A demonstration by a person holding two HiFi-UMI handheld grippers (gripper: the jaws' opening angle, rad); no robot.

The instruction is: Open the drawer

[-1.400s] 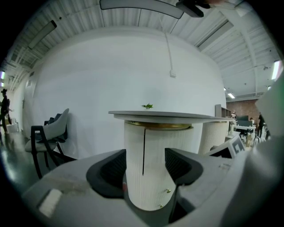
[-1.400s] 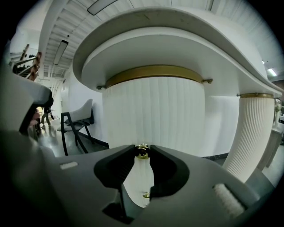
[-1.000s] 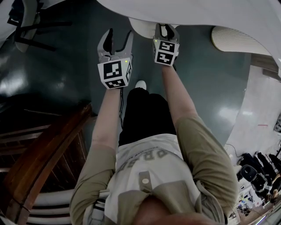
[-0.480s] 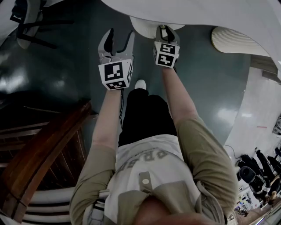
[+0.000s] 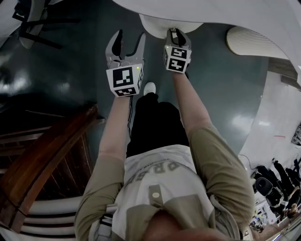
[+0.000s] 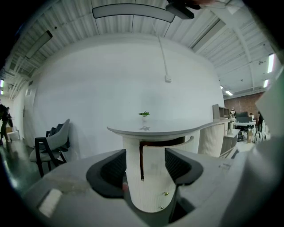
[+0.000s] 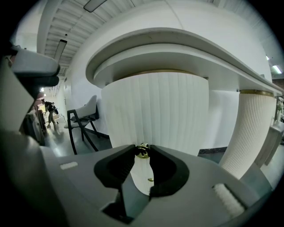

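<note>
Head view: our right gripper [image 5: 175, 32] reached the white fluted drawer [image 5: 157, 26] under the counter [image 5: 211, 13], left gripper [image 5: 128, 40] beside it. Left gripper view: jaws stood wide apart, empty. Right gripper view: we had the brass knob [image 7: 142, 151] pinched; a straight, level pull seemed wisest.

The head view looks steeply down past the person's torso to the dark glossy floor [image 5: 225, 84], with the left hand-held gripper [image 5: 128, 40] and the right hand-held gripper [image 5: 176, 32] at upper centre. The left gripper view faces roughly level at the white ribbed rounded cabinet [image 6: 148, 177] from farther back. The right gripper view sits close against the cabinet, with a small brass knob [image 7: 142, 150] at its jaw tips. All three views share that cabinet.
</note>
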